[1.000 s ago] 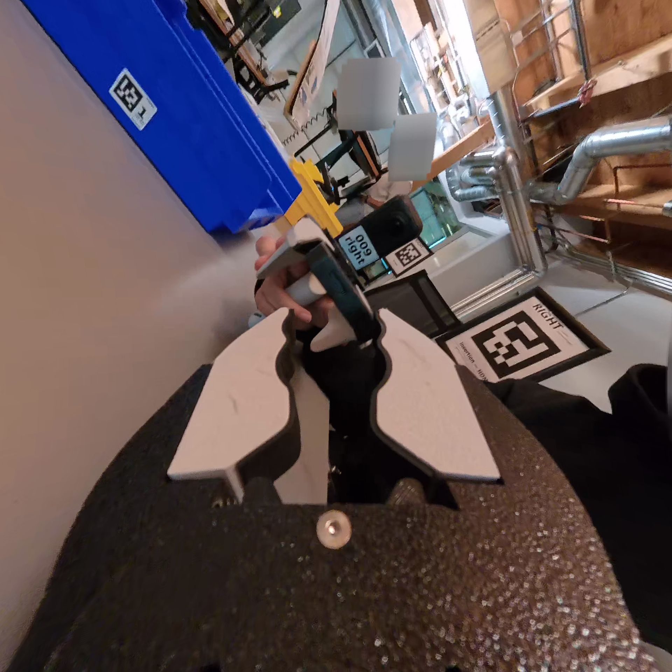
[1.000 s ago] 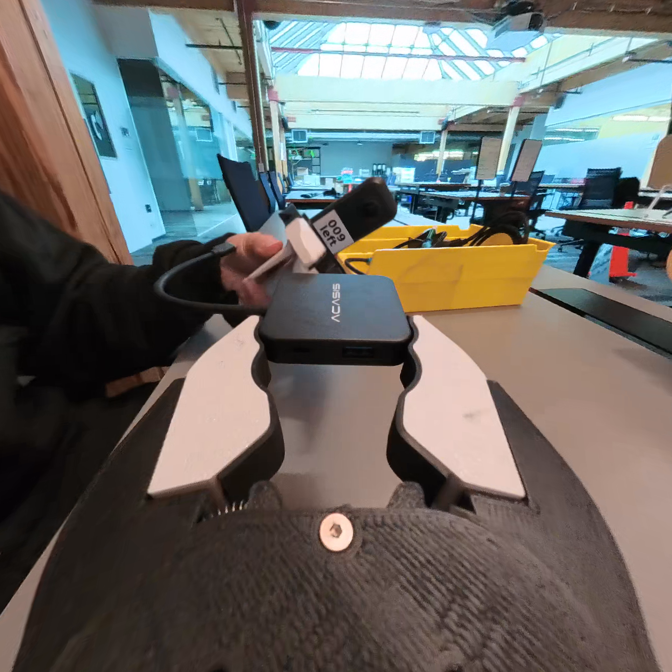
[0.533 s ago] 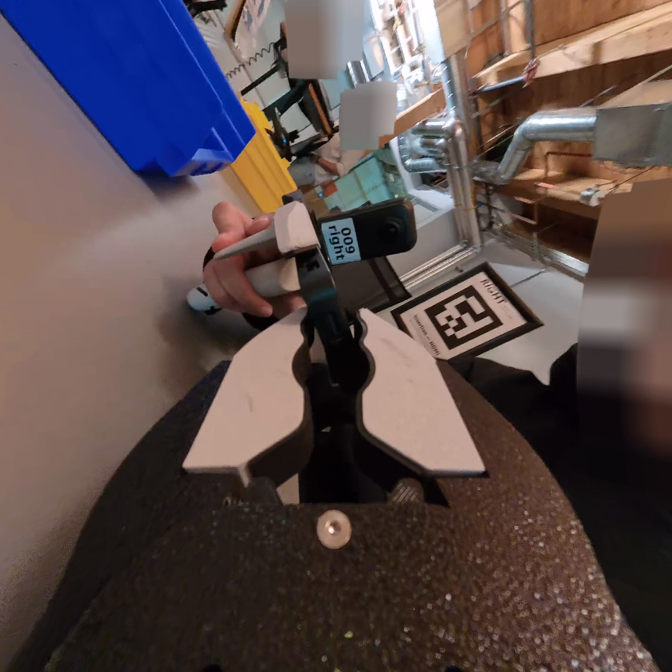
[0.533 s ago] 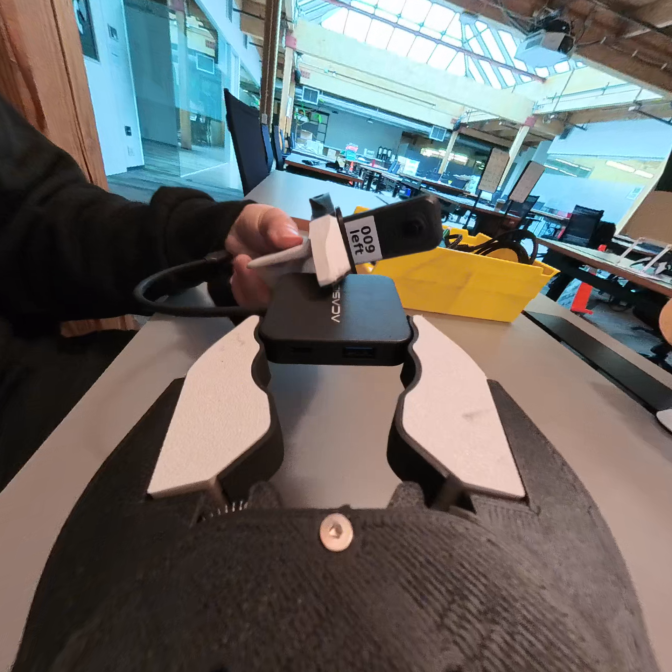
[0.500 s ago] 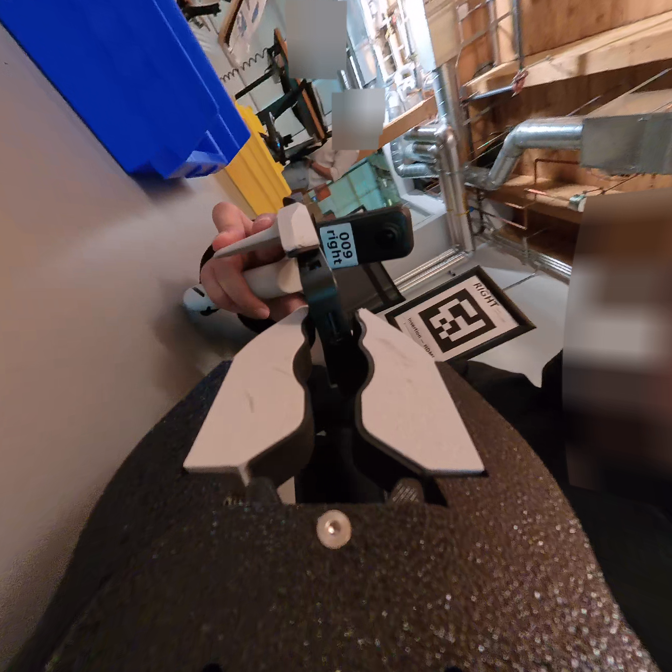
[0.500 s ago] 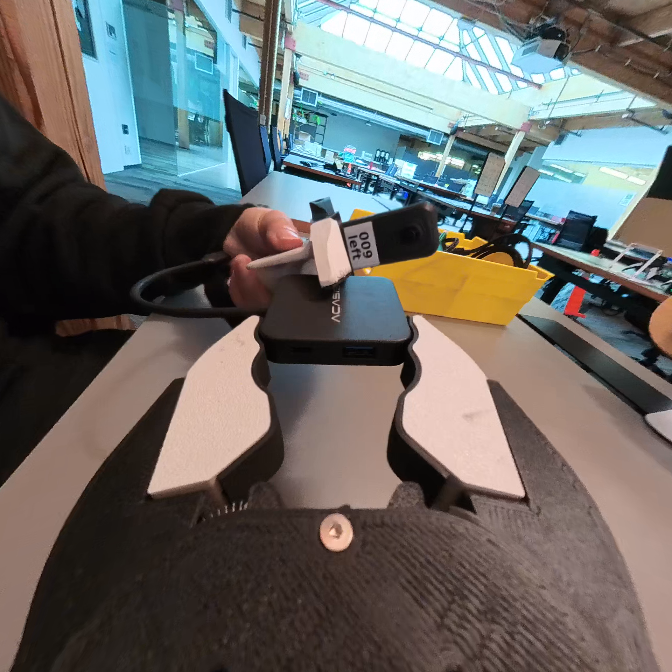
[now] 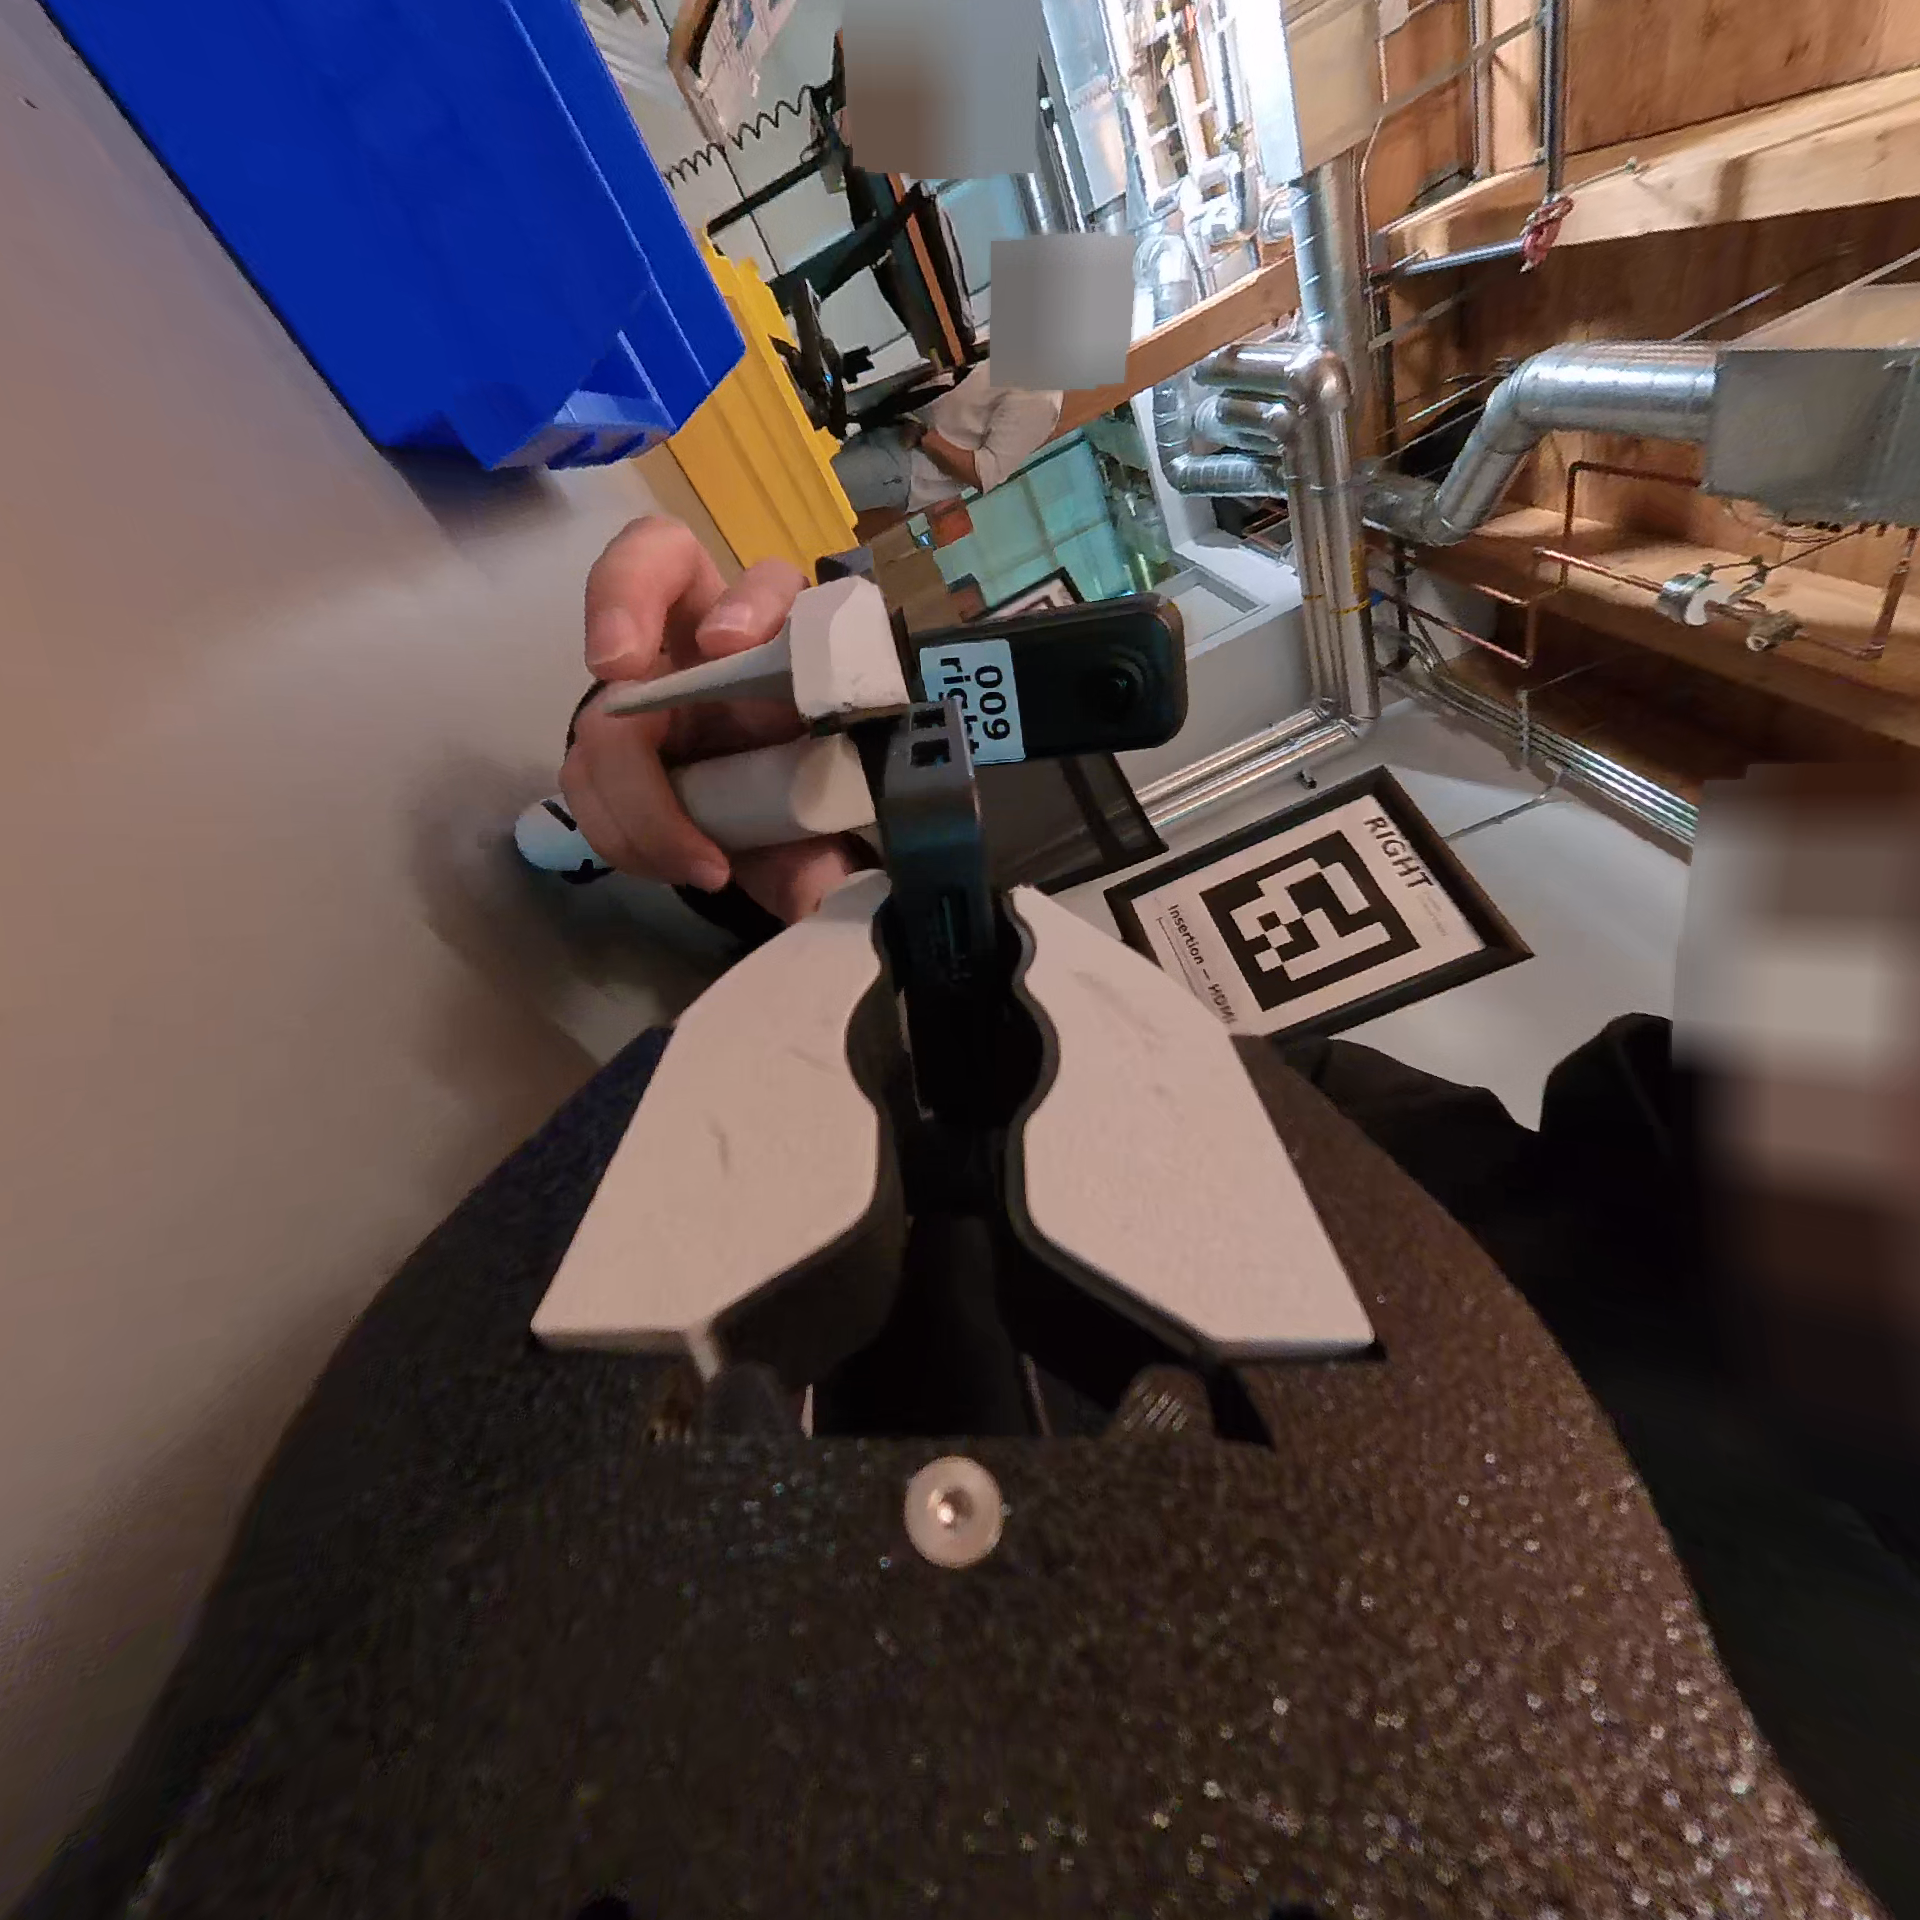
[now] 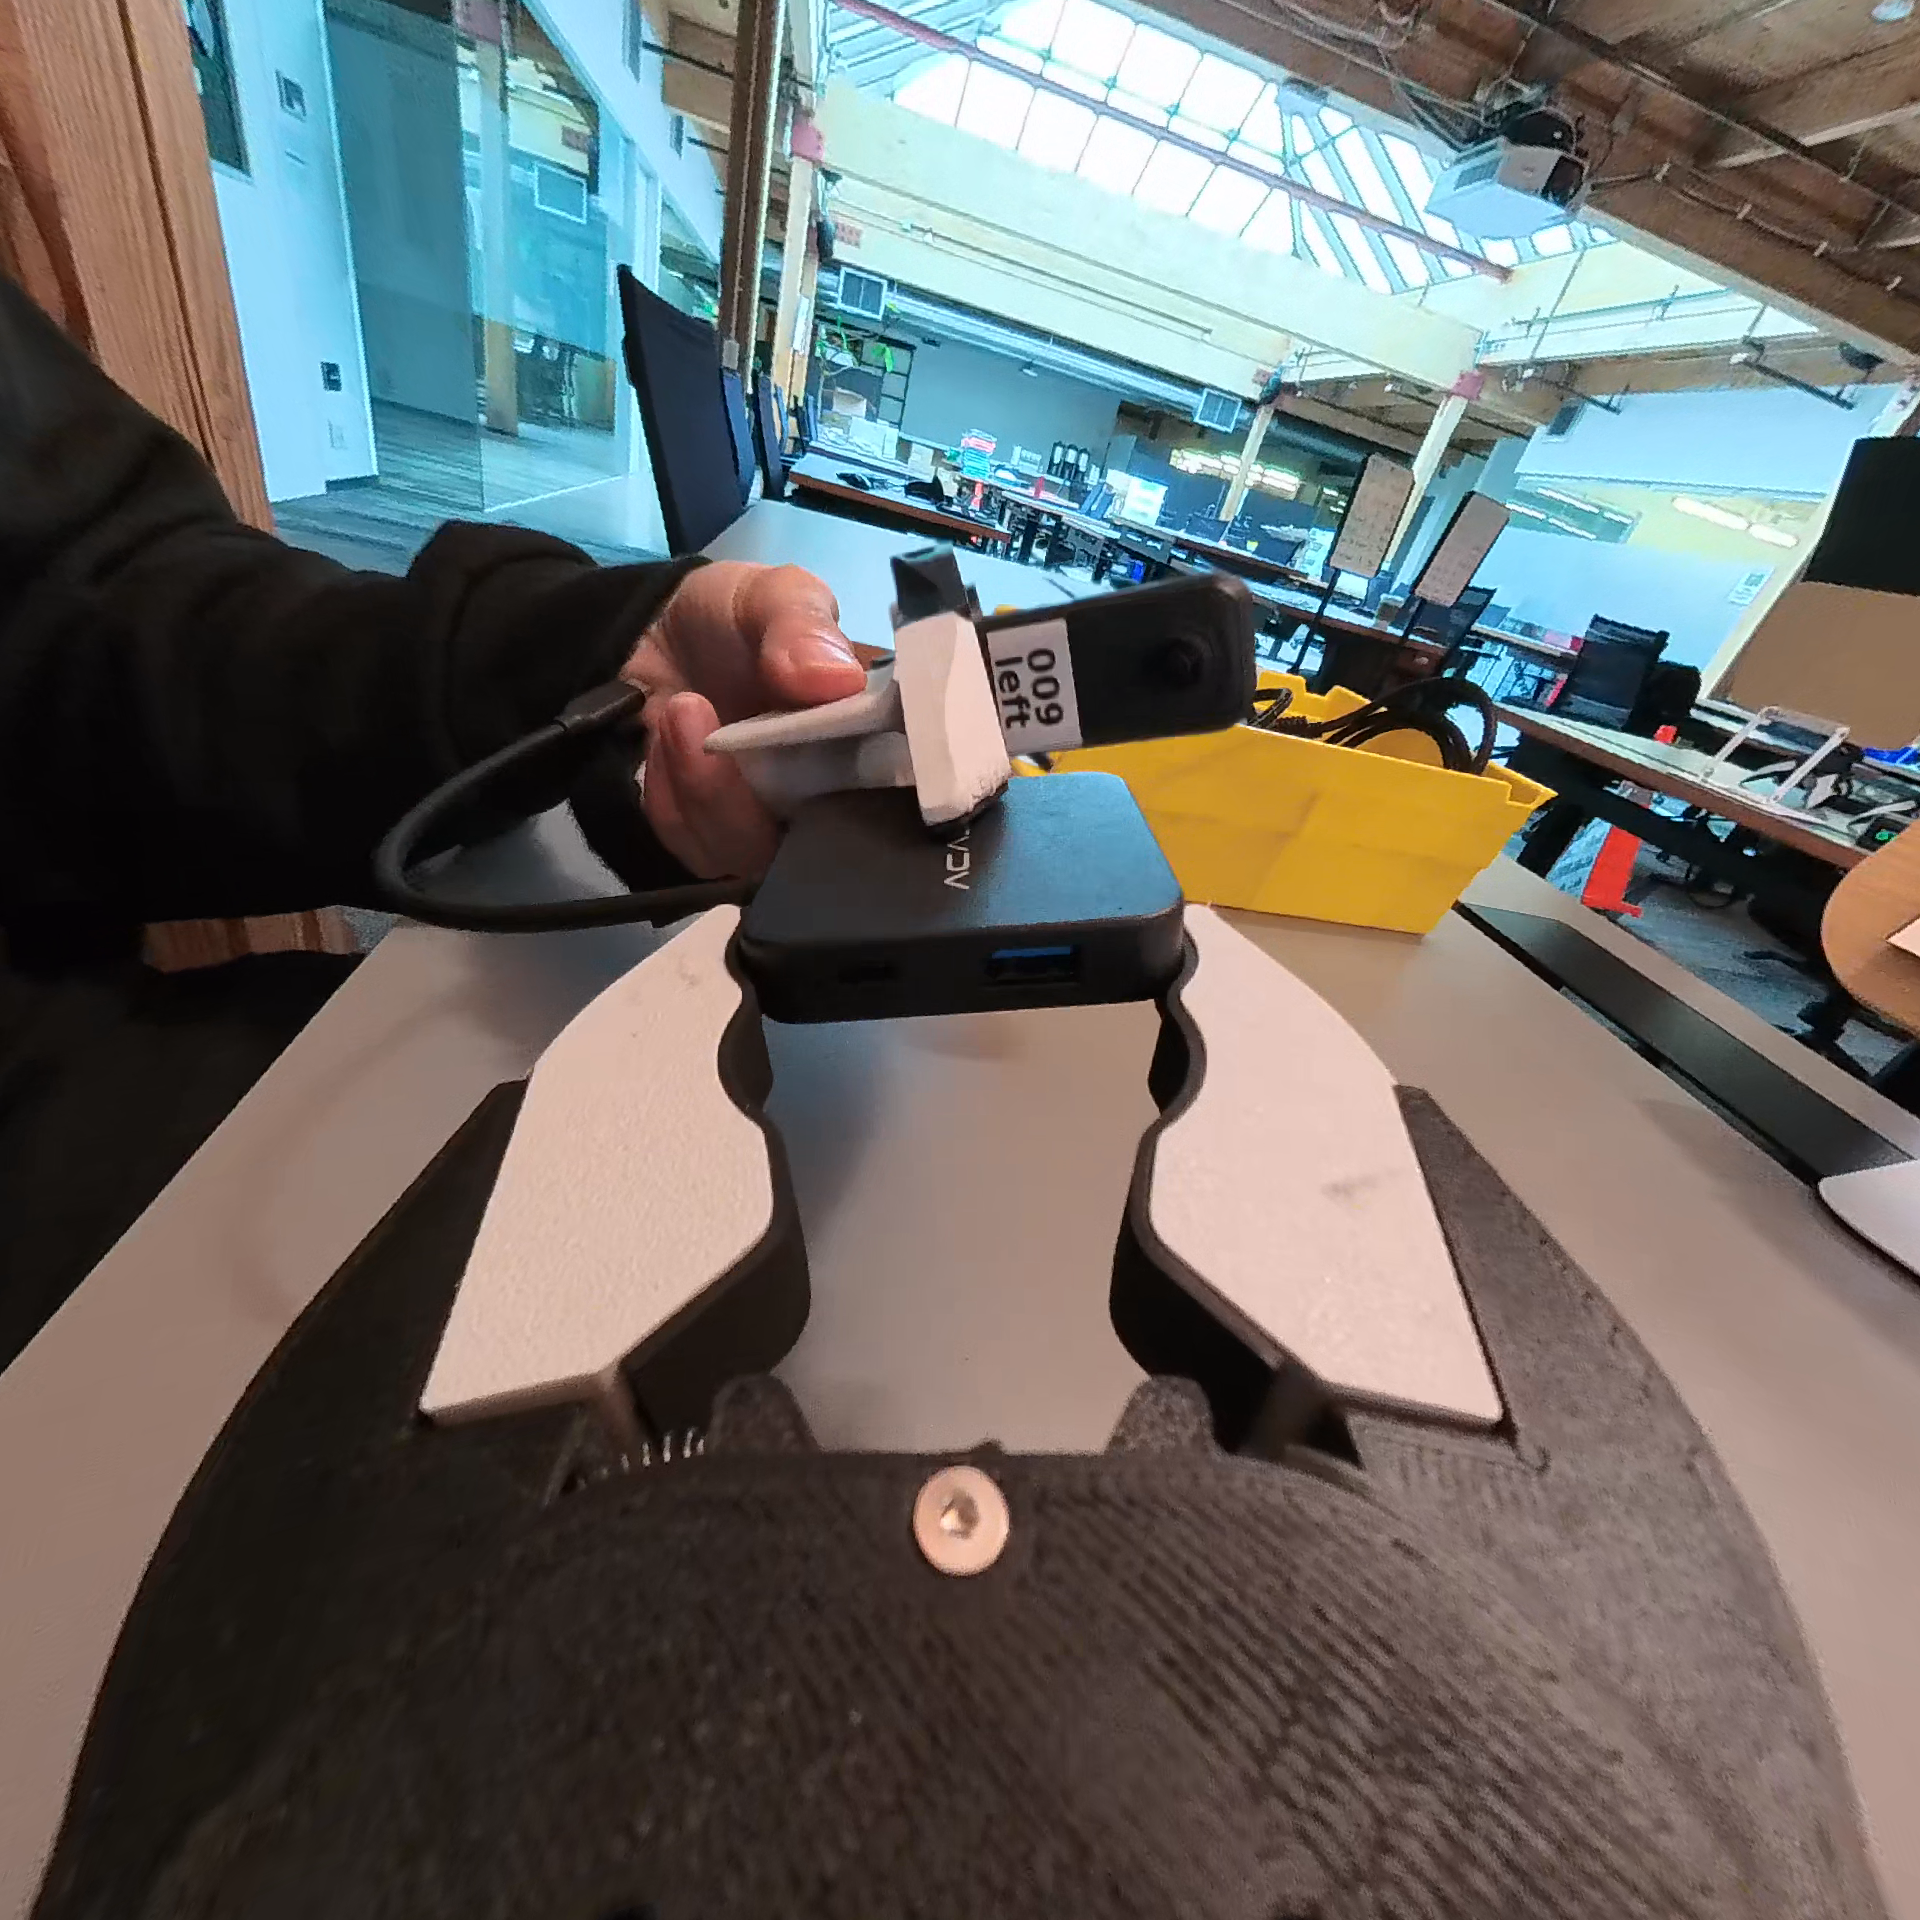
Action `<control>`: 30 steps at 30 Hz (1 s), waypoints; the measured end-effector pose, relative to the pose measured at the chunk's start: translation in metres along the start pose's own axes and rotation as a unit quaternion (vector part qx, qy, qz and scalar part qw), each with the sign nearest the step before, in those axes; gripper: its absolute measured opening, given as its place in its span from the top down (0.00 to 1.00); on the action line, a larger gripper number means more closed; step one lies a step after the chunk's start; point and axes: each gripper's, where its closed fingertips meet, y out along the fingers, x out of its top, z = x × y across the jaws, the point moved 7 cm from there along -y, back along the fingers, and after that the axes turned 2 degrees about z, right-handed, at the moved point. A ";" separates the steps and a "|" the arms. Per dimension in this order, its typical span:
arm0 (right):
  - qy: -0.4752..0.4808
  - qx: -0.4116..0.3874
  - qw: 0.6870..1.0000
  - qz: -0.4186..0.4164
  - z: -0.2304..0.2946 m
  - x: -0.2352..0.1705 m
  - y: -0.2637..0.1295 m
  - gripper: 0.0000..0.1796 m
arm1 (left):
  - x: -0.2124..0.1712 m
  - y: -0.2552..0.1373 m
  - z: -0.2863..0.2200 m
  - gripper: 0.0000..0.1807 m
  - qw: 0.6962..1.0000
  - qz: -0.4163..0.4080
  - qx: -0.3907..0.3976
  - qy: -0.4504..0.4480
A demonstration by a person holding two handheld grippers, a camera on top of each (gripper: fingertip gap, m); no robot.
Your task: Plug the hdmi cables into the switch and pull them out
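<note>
Switch, a flat square black plastic box (image 8: 961, 899), gripped by both grippers above the grey worktop (image 8: 1558, 1039).

Right gripper (image 8: 961, 977) clenches its side edges; left gripper (image 7: 948, 966) pinches its far end. It looks light, rigid and smooth, best held by its edges. It lies flat, ports facing the right wrist camera, its short black cable (image 8: 488, 831) trailing left.

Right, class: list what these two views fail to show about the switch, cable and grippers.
- Far-side ports of the switch: right wrist view, behind its own body.
- Where the cable ends: right wrist view, behind the hand.
- Top face of the switch: left wrist view, edge-on between the jaws of the left gripper.
- Contents of the yellow bin: right wrist view, mostly below its wall.
</note>
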 end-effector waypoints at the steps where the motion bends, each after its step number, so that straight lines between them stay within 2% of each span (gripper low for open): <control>1: -0.002 0.001 1.000 0.000 0.001 0.000 0.000 0.60 | 0.000 0.000 0.001 0.92 1.000 0.002 -0.007 -0.006; 11: -0.073 0.000 0.996 0.047 0.003 -0.005 -0.001 0.59 | -0.004 0.001 0.013 0.92 1.000 0.019 0.010 -0.018; 14: -0.058 0.003 0.996 0.063 0.000 -0.002 -0.001 0.60 | -0.002 0.002 0.011 0.92 1.000 0.008 0.013 -0.012; 19: 0.041 0.000 0.999 -0.005 -0.010 0.010 -0.007 0.59 | 0.012 -0.002 -0.006 0.84 0.997 -0.075 -0.028 0.009; 20: 0.057 -0.006 0.998 -0.029 -0.014 0.012 -0.012 0.59 | 0.018 -0.009 -0.012 0.82 0.993 -0.107 -0.038 0.019; 22: 0.094 -0.017 0.993 -0.068 -0.023 0.014 -0.025 0.59 | 0.030 -0.032 -0.027 0.83 0.982 -0.173 -0.037 0.064; 24: 0.134 -0.017 0.984 -0.115 -0.029 0.016 -0.036 0.59 | 0.039 -0.062 -0.044 0.85 0.961 -0.233 0.026 0.148; 26: 0.156 -0.023 0.974 -0.161 -0.032 0.018 -0.044 0.59 | 0.043 -0.092 -0.062 0.85 0.918 -0.269 0.144 0.253; 28: 0.166 -0.034 0.969 -0.180 -0.034 0.018 -0.046 0.59 | 0.043 -0.123 -0.073 0.85 0.855 -0.272 0.298 0.326; 30: 0.167 -0.040 0.969 -0.179 -0.035 0.016 -0.047 0.59 | 0.040 -0.155 -0.072 0.81 0.784 -0.254 0.454 0.339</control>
